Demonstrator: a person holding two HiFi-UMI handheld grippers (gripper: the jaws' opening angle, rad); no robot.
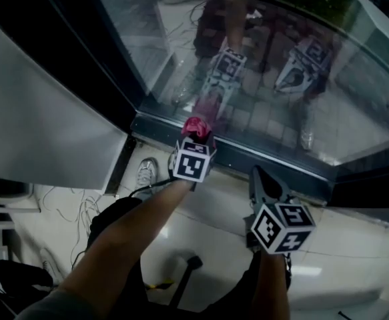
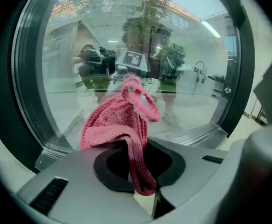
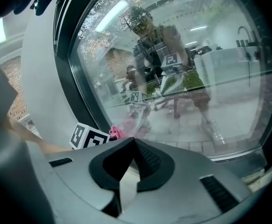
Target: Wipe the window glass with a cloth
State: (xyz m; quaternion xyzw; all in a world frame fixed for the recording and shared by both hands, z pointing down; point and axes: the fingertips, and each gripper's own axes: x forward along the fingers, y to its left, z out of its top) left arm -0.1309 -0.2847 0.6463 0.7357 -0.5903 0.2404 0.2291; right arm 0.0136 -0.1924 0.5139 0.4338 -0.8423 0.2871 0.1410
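Low by the window glass [image 1: 274,79], the left hand-held gripper [image 1: 195,142] clamped the pink cloth [image 1: 195,127], the right hand-held gripper [image 1: 262,179] hung closed and empty; wiping looked barely begun, next needing it pressed and swept across.

Ahead, window glass [image 1: 354,105] bars passage; dark frame [image 1: 247,157] runs beneath it.

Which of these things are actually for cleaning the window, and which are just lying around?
For the job: pink cloth, clamped in the left hand-held gripper; window glass.
Lying about: floor cables; right hand-held gripper, shut and empty.
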